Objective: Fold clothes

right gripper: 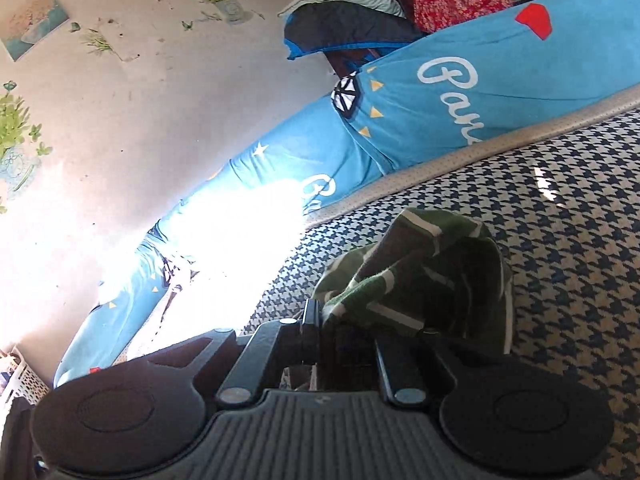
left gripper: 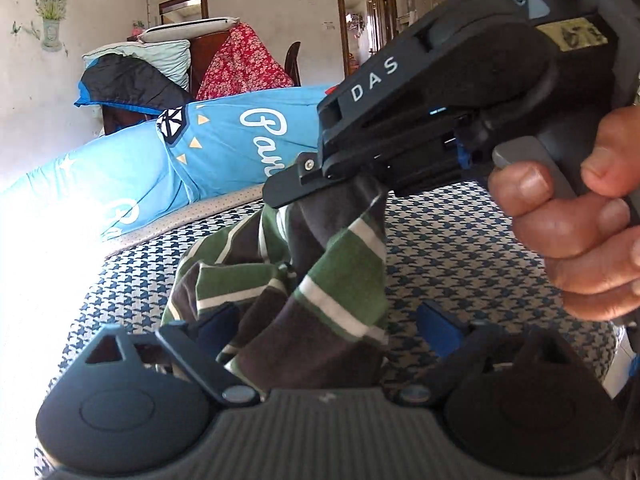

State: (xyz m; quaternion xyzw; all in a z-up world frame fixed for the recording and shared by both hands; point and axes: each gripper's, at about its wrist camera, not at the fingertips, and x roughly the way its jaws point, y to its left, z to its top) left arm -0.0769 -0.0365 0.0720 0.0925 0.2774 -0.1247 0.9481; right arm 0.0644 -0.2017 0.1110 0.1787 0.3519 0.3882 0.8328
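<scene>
The striped garment (left gripper: 320,292) was pinched by the right claw (left gripper: 296,188), draped between the spread left claw (left gripper: 320,336).

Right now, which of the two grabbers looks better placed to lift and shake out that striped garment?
Probably the right gripper: it is shut on the striped garment and holds it above the checked cover. The left gripper is open, with the cloth only hanging between its fingers.
</scene>
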